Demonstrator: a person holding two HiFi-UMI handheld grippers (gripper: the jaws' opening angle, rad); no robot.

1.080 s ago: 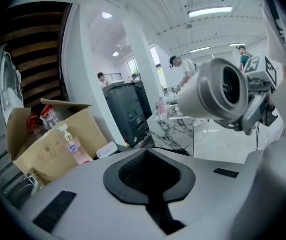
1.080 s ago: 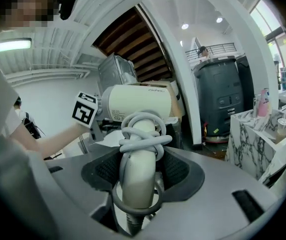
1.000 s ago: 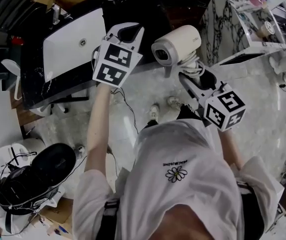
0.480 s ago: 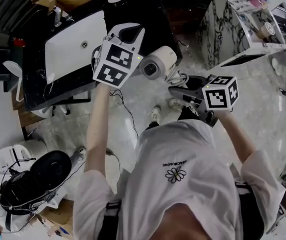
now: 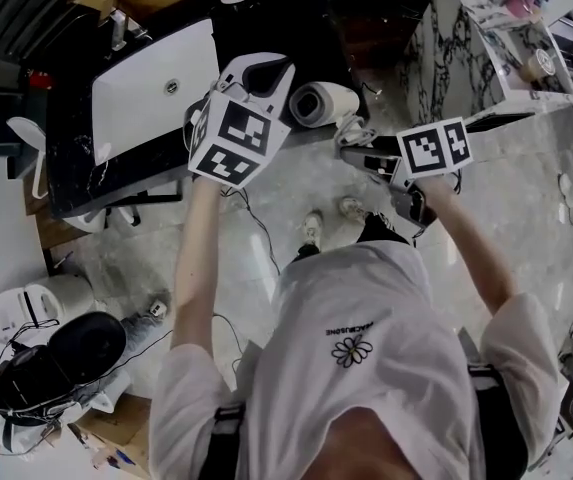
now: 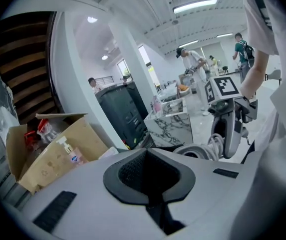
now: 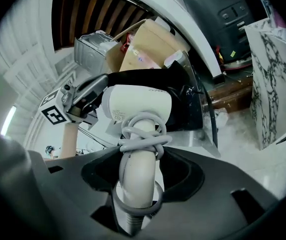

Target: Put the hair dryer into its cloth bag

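Note:
A white hair dryer [image 5: 321,101] hangs in the air by its handle, its grey cord wound around that handle [image 7: 139,134]. My right gripper [image 5: 354,148] is shut on the handle [image 7: 138,184], with the dryer body [image 7: 138,104] just beyond the jaws. Behind the dryer sits the black cloth bag [image 7: 182,99], over the dark table. My left gripper [image 5: 259,68] is just left of the dryer with its jaws shut; it seems to pinch the bag's upper edge. The left gripper [image 7: 90,96] reaches that edge in the right gripper view. The cloth in its jaws [image 6: 149,176] is hidden.
A shut white laptop [image 5: 151,88] lies on the dark table, left of the grippers. At the right stands a marble-patterned block [image 5: 456,58]. A cardboard box [image 6: 48,149] with bottles is at the far end. A black backpack [image 5: 61,358] and cables lie on the floor.
My right gripper has come down and to the left with the dryer, rolling as it went. The dryer now sits close beside the left gripper, which has stayed in place.

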